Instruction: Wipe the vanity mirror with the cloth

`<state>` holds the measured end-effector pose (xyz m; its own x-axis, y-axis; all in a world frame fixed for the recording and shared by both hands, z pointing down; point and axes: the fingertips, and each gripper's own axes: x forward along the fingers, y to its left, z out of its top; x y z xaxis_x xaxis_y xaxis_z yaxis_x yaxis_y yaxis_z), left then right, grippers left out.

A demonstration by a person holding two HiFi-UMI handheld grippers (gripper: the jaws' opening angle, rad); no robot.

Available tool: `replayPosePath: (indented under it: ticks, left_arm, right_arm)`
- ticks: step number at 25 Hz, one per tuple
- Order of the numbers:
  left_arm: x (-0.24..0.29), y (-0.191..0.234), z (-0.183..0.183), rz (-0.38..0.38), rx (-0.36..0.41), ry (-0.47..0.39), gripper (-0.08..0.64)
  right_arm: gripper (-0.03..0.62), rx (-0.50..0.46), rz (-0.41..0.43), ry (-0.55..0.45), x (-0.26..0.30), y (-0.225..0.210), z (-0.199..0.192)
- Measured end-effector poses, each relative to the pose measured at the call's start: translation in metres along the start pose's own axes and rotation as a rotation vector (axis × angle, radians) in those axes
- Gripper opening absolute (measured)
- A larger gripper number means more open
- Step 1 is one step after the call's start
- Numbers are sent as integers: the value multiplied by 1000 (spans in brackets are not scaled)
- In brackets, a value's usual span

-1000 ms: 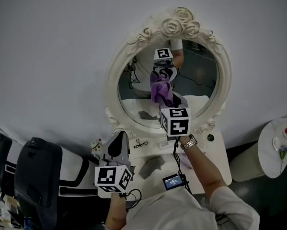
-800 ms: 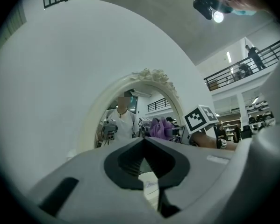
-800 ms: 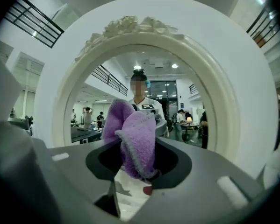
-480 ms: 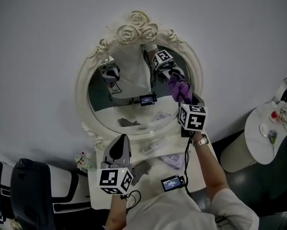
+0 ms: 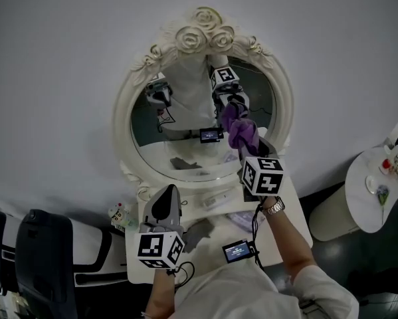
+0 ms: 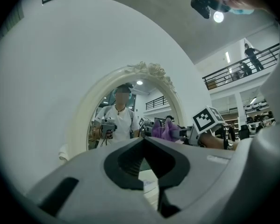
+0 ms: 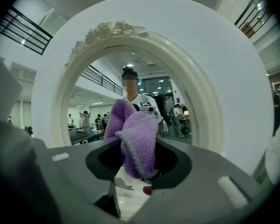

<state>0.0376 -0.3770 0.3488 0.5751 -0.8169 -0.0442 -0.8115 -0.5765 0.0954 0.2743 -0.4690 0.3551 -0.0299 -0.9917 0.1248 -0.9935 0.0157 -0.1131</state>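
Two grippers here. My right gripper [image 5: 244, 143] is clamped on the purple cloth [image 5: 238, 128]. The cloth looks to be touching the glass of the vanity mirror [image 5: 179, 141] at roughly 3 o'clock, just inside the ornate white frame [image 5: 122, 121]. From there the glass runs open toward 9 o'clock. My left gripper [image 5: 165, 190] hangs low at 6 o'clock, under the frame's bottom rim and over the tabletop [image 5: 217, 219]. Its jaws are pressed together with nothing held, well apart from the cloth.
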Motion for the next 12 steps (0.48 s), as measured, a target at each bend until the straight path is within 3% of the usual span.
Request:
replayPosePath:
  ticks: [4, 7, 12]
  left_arm:
    - [-24, 27, 3, 78, 11, -1, 2]
    - [-54, 57, 5, 183, 18, -6, 3]
    - [-93, 93, 4, 291, 22, 1, 2]
  right_arm:
    - [156, -50, 186, 3, 12, 91, -15]
    - [157, -91, 312, 39, 27, 160, -33]
    - [158, -122, 403, 71, 43, 230, -50]
